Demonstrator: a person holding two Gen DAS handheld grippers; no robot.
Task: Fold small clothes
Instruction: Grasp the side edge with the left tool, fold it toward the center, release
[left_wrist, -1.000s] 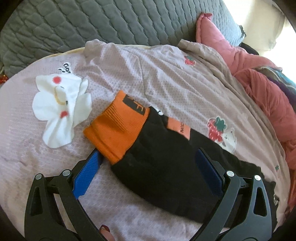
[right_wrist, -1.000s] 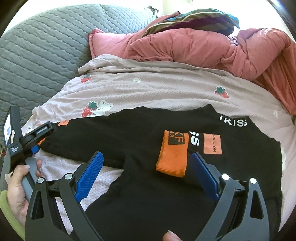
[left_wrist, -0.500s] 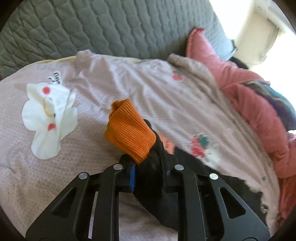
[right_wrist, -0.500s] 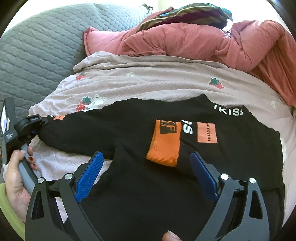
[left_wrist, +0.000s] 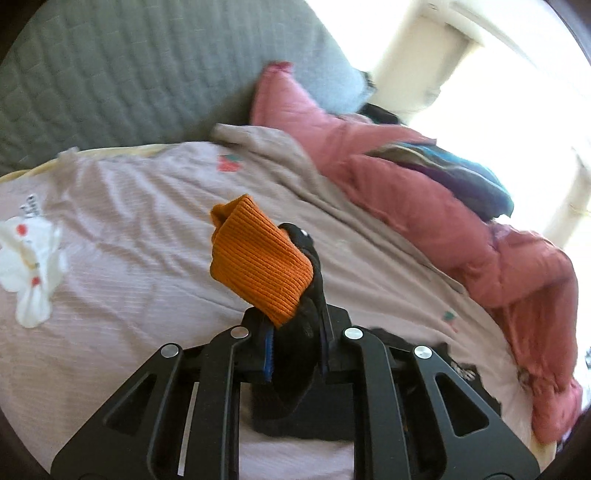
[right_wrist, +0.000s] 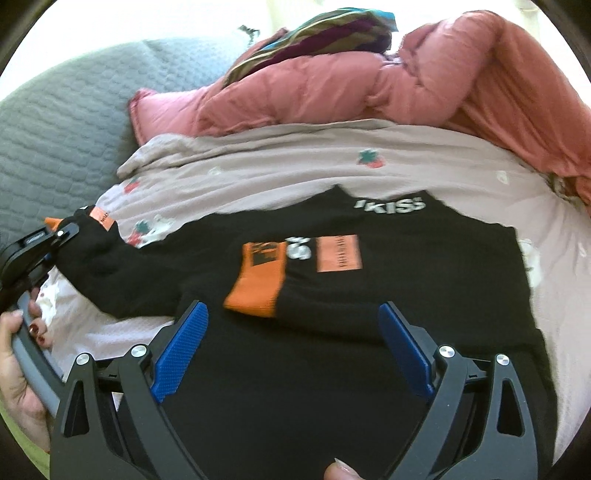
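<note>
A small black sweater (right_wrist: 369, 302) with orange cuffs and white lettering lies on a pale pink sheet (right_wrist: 295, 166). Its right sleeve is folded across the chest, orange cuff (right_wrist: 258, 280) on top. My left gripper (left_wrist: 295, 332) is shut on the left sleeve just behind its orange cuff (left_wrist: 258, 266) and holds it lifted off the sheet; it also shows in the right wrist view (right_wrist: 55, 236) at far left. My right gripper (right_wrist: 291, 347) is open and empty, hovering over the sweater's lower body.
A pink quilt (right_wrist: 406, 74) with a striped cloth (right_wrist: 314, 40) on it is bunched along the far side. A grey quilted headboard (left_wrist: 147, 81) stands behind. A small white garment (left_wrist: 29, 266) lies on the sheet at left.
My left gripper has closed on the left sleeve, lifted it off the sheet and swung right. My right gripper has stayed open over the sweater.
</note>
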